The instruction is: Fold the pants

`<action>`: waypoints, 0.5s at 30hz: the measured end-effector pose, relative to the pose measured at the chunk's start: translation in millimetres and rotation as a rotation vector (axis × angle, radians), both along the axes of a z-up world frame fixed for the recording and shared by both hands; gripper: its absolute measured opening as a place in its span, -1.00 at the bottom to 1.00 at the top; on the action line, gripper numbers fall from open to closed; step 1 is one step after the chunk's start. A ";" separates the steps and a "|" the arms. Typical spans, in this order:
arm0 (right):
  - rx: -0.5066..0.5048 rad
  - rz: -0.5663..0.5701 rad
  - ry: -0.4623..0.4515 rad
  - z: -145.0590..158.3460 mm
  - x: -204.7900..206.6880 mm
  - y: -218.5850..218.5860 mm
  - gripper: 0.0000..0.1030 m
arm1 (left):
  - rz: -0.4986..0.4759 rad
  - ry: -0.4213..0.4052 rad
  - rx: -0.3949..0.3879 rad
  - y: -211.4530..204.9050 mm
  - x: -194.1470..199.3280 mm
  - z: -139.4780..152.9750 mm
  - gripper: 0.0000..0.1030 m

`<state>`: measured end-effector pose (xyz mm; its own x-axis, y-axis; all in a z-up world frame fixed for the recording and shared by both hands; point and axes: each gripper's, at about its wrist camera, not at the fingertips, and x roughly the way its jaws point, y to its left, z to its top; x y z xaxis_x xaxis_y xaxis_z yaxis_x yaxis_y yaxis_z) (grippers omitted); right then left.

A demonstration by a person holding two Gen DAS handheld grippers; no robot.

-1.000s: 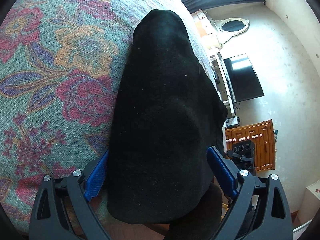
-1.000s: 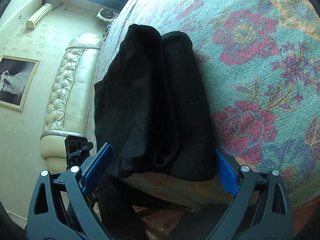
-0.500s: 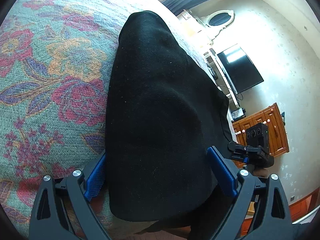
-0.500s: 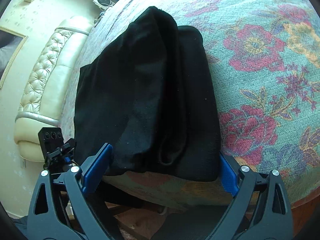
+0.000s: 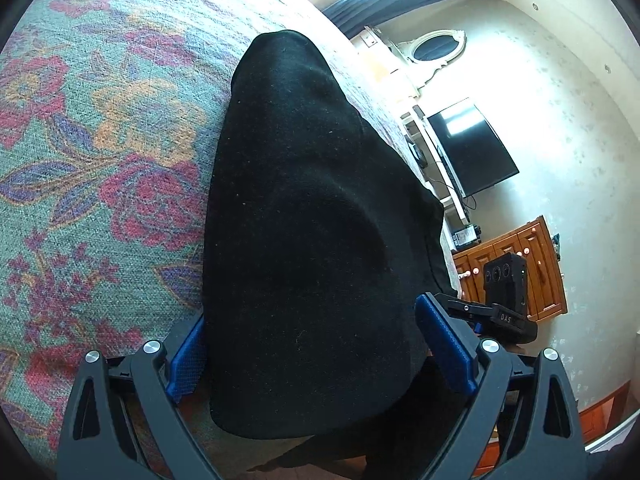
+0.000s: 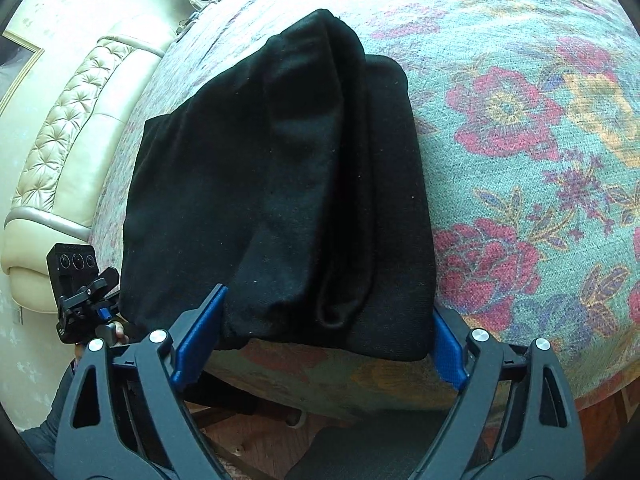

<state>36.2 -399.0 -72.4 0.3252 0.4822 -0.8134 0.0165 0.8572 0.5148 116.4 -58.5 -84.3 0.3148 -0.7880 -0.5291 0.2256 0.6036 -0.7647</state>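
Black pants (image 6: 276, 200) lie folded lengthwise, centre frame in both wrist views, near hem end draped over the bed's front edge. Right gripper (image 6: 320, 336) jaws closing, cloth between them, pads not clearly pressing yet. Left gripper (image 5: 310, 356) jaws spread wide either side of the cloth, no pinch. Both should bite all the layers at matching corners before lifting, else the fold skews. Surface: floral bedspread (image 5: 100, 160), soft, will drag. Cream tufted headboard (image 6: 68, 128) upper left; TV (image 5: 468, 148) right

Two close, downward wrist views, shared black pants (image 5: 312, 240).
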 end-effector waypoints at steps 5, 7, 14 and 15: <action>-0.031 0.002 -0.008 3.5 0.7 5.1 0.73 | -0.022 0.001 0.027 -2.2 0.6 -0.5 0.81; -0.054 0.006 -0.016 7.4 2.5 12.2 0.73 | -0.034 -0.013 0.053 -5.9 -0.5 -1.5 0.81; -0.037 0.005 -0.019 7.1 4.6 10.9 0.74 | -0.030 -0.027 0.072 -11.2 1.3 -3.6 0.81; -0.023 0.002 -0.017 6.0 4.9 8.6 0.75 | -0.020 -0.018 0.068 -11.5 1.8 -3.2 0.81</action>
